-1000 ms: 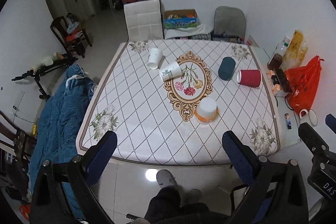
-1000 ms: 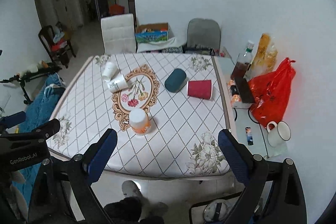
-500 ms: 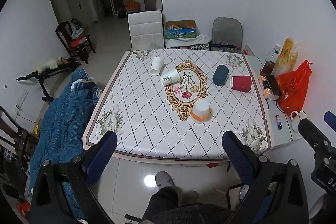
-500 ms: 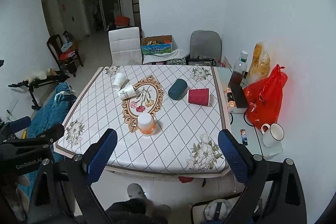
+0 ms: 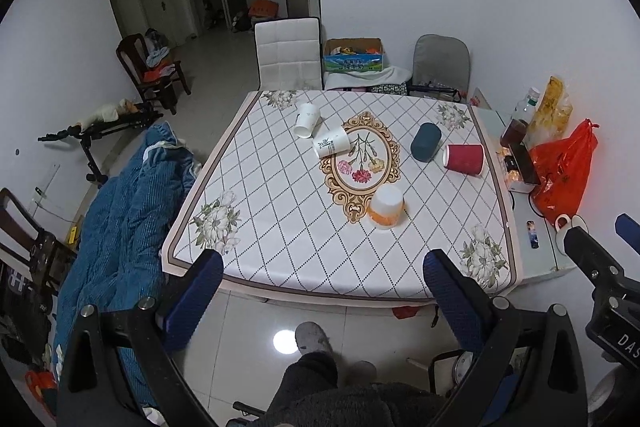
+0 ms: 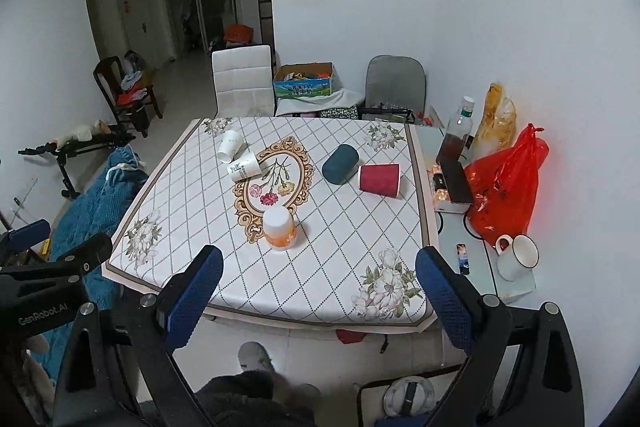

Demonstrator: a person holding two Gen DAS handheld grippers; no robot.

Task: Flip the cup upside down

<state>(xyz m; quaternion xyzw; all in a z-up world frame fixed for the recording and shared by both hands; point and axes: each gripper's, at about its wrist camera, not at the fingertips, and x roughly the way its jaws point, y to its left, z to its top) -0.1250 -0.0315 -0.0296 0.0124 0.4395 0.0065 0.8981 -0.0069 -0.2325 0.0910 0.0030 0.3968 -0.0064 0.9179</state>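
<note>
Several cups lie on a patterned table (image 5: pixel 280 227). An orange-and-white cup (image 5: pixel 386 205) (image 6: pixel 279 227) stands upside down near the front. A red cup (image 5: pixel 464 159) (image 6: pixel 379 179), a dark teal cup (image 5: pixel 425 147) (image 6: pixel 340 163) and two white paper cups (image 5: pixel 331 143) (image 5: pixel 307 119) lie on their sides. My left gripper (image 5: pixel 322 293) and my right gripper (image 6: pixel 318 285) are both open and empty, held high and back from the table's front edge.
A side table on the right holds a red plastic bag (image 6: pixel 504 187), a bottle (image 6: pixel 456 135) and a white mug (image 6: pixel 516 257). Chairs (image 5: pixel 288 55) stand behind the table. A blue blanket (image 5: pixel 120 211) lies to the left. My foot (image 5: pixel 312 337) is on the tiled floor.
Both grippers have pulled back and up from the table, so the table looks smaller and farther. The cups have not moved.
</note>
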